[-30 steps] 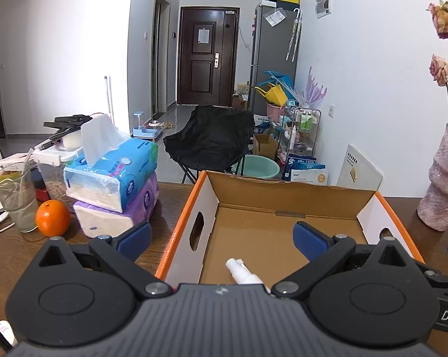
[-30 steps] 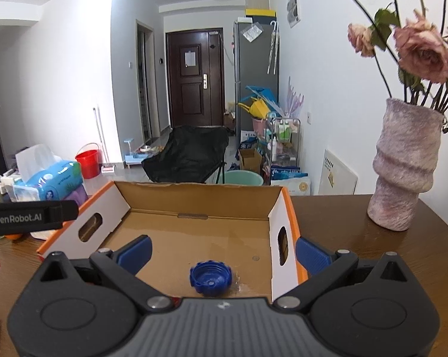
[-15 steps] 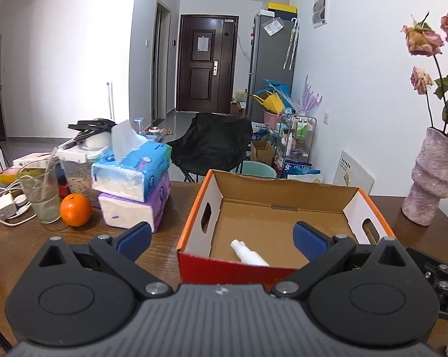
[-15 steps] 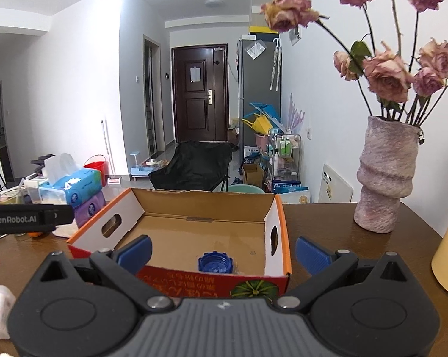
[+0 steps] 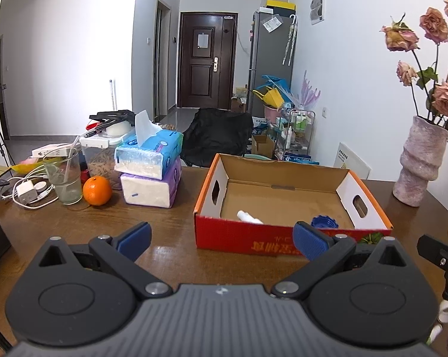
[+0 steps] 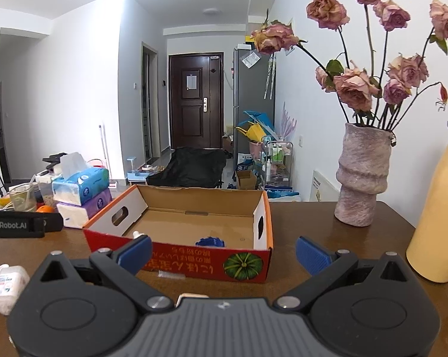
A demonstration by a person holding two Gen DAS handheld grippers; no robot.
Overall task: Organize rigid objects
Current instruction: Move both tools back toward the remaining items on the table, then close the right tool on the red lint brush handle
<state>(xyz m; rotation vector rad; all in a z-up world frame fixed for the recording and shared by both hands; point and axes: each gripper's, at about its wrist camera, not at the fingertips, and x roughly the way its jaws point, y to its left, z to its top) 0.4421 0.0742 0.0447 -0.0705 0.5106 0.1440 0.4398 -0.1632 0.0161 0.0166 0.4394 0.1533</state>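
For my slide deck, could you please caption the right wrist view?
Open right gripper facing a cardboard box holding a blue cap.

White bottle (image 5: pixel 249 217) and blue cap (image 5: pixel 324 222) half hidden behind box front wall (image 5: pixel 247 239).

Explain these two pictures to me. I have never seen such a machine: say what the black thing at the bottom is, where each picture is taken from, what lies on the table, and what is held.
There is no robot. A person holds a two-finger tool in each hand, with a camera on each looking forward.

One picture looks along the left tool, the other along the right tool. Both are open and hold nothing.

On the brown table stands a cardboard box holding a white bottle and a blue cap. Beside it are stacked tissue packs, an orange, a glass, a vase of flowers, a yellow flask and a small white bottle.
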